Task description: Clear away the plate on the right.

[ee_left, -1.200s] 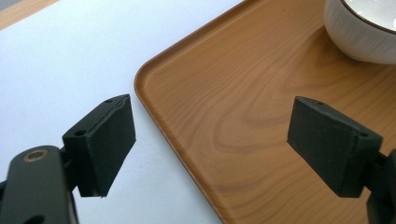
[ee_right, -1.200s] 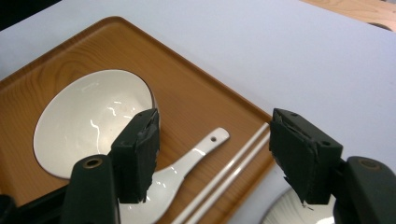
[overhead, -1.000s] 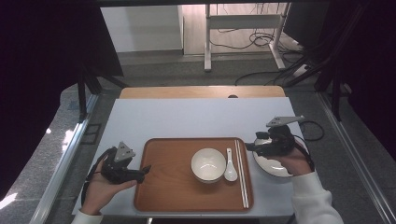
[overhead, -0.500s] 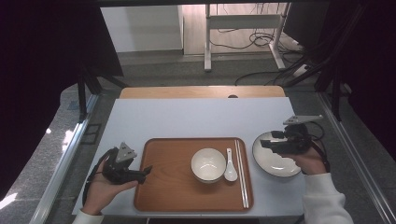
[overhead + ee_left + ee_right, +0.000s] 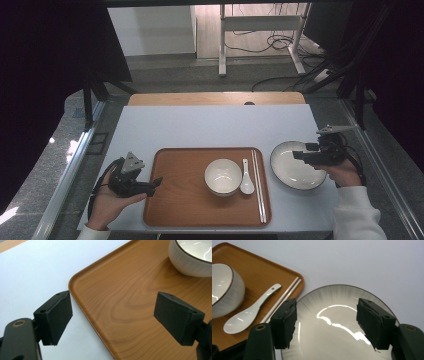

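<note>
1. A plate [image 5: 296, 165] is seen on the white table [image 5: 210, 127], just right of the tray [image 5: 180, 200], with a narrow strip of table between them.
2. The right gripper [image 5: 299, 155] is held over the plate's right part; its jaws are spread wide and have just been opening a little, with nothing pinched between them.
3. In the right gripper view the plate [image 5: 332, 322] is seen between and beyond the jaws, untouched.
4. The left gripper [image 5: 156, 183] is held at the tray's left edge, jaws spread on either side of the rim [image 5: 75, 293], gripping nothing.
5. On the tray a bowl [image 5: 223, 176], a spoon [image 5: 246, 182] and chopsticks [image 5: 258, 185] are laid side by side.
</note>
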{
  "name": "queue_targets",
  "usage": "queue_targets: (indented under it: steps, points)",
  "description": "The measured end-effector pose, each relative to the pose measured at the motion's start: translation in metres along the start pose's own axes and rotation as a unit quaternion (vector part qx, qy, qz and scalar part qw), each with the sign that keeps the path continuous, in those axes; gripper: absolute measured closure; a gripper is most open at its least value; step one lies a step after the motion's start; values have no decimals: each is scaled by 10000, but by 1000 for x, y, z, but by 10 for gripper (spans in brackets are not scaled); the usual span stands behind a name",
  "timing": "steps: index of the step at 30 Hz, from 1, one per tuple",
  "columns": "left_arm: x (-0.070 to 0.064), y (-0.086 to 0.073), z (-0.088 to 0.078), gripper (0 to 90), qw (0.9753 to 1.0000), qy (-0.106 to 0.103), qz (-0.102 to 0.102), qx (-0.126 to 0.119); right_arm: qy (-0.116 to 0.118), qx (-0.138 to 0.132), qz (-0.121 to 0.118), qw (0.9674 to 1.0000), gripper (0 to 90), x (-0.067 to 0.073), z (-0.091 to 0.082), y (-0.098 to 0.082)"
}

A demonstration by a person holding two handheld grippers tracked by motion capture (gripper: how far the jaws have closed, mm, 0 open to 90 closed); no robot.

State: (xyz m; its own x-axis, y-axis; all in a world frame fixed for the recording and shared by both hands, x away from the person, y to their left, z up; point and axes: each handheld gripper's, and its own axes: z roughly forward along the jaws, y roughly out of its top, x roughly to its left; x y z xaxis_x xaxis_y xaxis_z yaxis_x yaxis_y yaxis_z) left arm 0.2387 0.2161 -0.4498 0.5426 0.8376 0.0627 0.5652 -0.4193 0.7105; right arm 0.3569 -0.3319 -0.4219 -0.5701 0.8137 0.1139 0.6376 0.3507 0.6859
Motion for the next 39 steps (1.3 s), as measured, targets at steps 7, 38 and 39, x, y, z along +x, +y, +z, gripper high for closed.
queue_targets:
  steps: [7, 38, 39]
  points:
    - [1, 1, 0, 152, 10000, 10, -7, 8, -57, 66, 204, 9998, 329, -18, -5, -9]
    - [-3, 1, 6, 152, 9999, -30, 65, 134, -451, 643, 1103, 9908, 425, -80, 7, -47]
    - [-3, 1, 6, 152, 9999, -31, 64, 136, -419, 658, 1134, 9905, 436, -82, 8, -48]
